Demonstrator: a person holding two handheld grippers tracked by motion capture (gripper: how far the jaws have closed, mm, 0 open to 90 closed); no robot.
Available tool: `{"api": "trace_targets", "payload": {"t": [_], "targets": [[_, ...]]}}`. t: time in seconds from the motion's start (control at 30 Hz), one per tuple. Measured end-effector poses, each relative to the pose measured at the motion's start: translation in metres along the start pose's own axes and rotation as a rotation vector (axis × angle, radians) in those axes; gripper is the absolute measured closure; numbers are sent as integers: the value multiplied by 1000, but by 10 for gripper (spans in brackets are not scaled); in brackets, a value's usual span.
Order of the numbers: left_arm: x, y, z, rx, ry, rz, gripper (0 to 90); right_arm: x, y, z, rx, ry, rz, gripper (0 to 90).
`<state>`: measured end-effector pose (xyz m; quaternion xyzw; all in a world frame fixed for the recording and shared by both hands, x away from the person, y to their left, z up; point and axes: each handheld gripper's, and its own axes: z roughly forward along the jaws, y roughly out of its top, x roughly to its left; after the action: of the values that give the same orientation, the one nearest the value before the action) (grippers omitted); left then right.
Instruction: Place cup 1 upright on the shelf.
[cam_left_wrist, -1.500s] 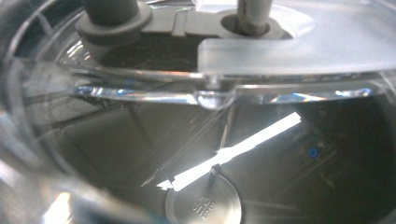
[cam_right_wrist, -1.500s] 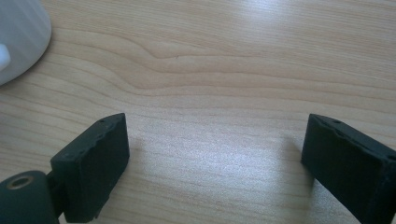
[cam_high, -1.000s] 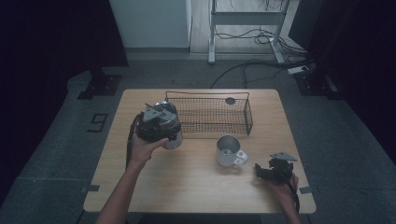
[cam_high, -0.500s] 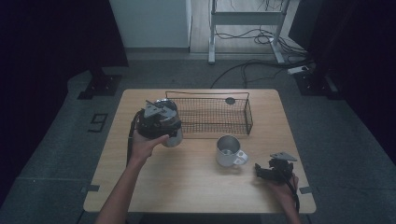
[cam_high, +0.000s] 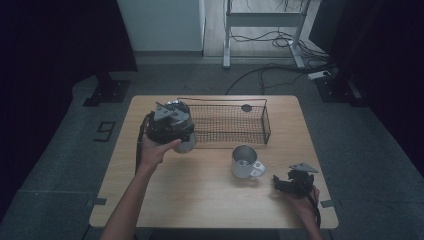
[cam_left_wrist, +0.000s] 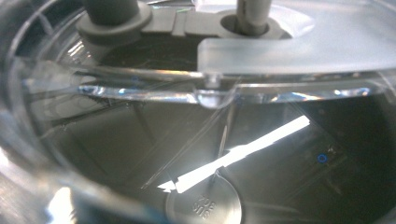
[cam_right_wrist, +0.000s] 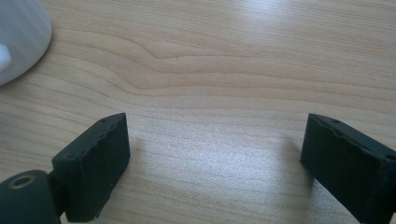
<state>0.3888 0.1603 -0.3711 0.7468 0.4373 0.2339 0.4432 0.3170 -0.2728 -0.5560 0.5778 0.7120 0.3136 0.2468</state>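
glass jar (cam_high: 185, 142), clear with shiny metal base, gripped by left gripper (cam_high: 169, 125) (right gripper (cam_high: 292, 182) gapes empty).

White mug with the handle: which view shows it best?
The high view: the whole white mug stands upright beside the wire basket. The right gripper view catches its edge at top left.

1. Your left hand (cam_high: 157, 150) comes up from the bottom edge, forearm slanting inward, and holds the left gripper (cam_high: 170, 124) raised at the basket's (cam_high: 265, 120) left end.
2. That gripper's jaws grip a clear container (cam_left_wrist: 196, 140).
3. Your right hand (cam_high: 302, 200) rests low, well right of the basket.
4. The right gripper (cam_right_wrist: 215, 154) points along the tabletop, jaws standing apart with nothing between them, having just closed a little.
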Motion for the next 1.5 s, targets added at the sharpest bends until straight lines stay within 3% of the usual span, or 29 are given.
{"api": "trace_targets", "payload": {"t": [0.5, 1.5], "targets": [[3, 12, 10, -7, -13, 5, 42, 0, 0, 0, -2, 0, 1, 78], [14, 38, 48, 28, -24, 17, 42, 2, 0, 0, -11, -13, 7, 118]]}}
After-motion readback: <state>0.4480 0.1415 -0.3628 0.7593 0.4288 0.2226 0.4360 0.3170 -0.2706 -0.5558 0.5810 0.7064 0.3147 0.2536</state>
